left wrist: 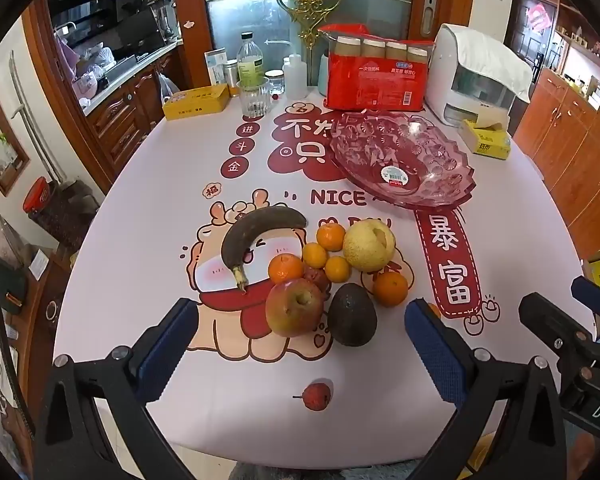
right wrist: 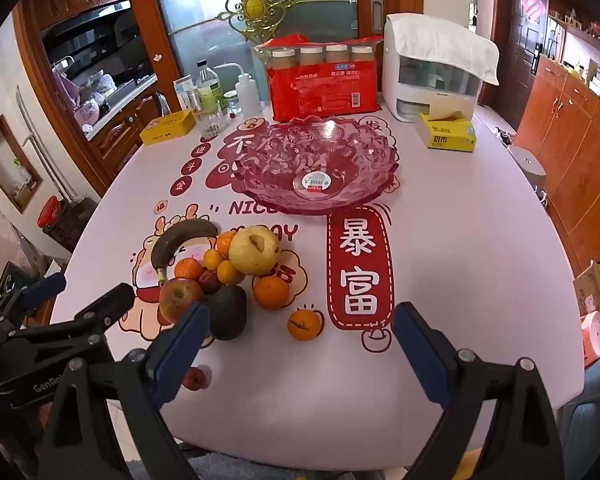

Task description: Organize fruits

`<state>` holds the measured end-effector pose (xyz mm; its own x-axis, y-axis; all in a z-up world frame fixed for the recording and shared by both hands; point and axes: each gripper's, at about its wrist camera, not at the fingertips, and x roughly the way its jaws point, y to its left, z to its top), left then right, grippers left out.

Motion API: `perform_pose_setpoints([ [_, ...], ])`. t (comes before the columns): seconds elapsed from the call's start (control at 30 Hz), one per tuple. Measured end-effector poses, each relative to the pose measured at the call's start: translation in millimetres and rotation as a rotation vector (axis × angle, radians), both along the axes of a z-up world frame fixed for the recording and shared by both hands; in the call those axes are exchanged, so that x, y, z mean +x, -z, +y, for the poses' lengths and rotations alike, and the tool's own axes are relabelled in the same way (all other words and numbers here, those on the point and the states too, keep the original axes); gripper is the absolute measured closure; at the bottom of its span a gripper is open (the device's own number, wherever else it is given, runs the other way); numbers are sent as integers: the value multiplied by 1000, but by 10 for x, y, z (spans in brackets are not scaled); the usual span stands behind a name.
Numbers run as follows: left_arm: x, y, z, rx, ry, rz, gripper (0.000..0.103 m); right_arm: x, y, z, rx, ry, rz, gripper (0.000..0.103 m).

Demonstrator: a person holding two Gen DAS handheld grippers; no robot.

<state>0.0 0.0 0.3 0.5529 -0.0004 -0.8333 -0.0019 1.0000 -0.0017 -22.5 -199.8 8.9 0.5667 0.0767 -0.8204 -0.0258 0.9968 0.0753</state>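
Kitchen cabinets and a glass door stand behind our table [left wrist: 140,208], whose white cloth carries red cartoon prints.

From the left wrist we see our left gripper [left wrist: 302,354] with jaws wide and nothing between the pads. Taking the pink glass bowl [left wrist: 400,160] as landmark, the fruit pile lies nearer us and to its left: a dark banana [left wrist: 256,236], an apple [left wrist: 294,308], an avocado [left wrist: 352,314], a pear [left wrist: 369,244] and several oranges [left wrist: 390,288]. One small red fruit [left wrist: 316,396] sits alone, farthest from the bowl, close under our pads. The bowl holds only a sticker.

From the right wrist our right gripper [right wrist: 300,354] is also spread wide and empty. The bowl [right wrist: 316,168] sits straight ahead, the pile [right wrist: 228,272] left of it and nearer, with one stray orange [right wrist: 305,324] just ahead of our jaws.

We judge nothing is sorted yet. The risks: round fruit touching each other may roll off when we pull one out; the soft banana could bruise under a hard squeeze; and the two grippers, close side by side, might collide.
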Motion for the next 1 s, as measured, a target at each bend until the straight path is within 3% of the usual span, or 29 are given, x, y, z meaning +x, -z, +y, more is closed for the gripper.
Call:
perform_pose_setpoints([
  [1.0,-20,-120,-65,-3,19,1,1,79,-138,-65,-8,-5,-47,9],
])
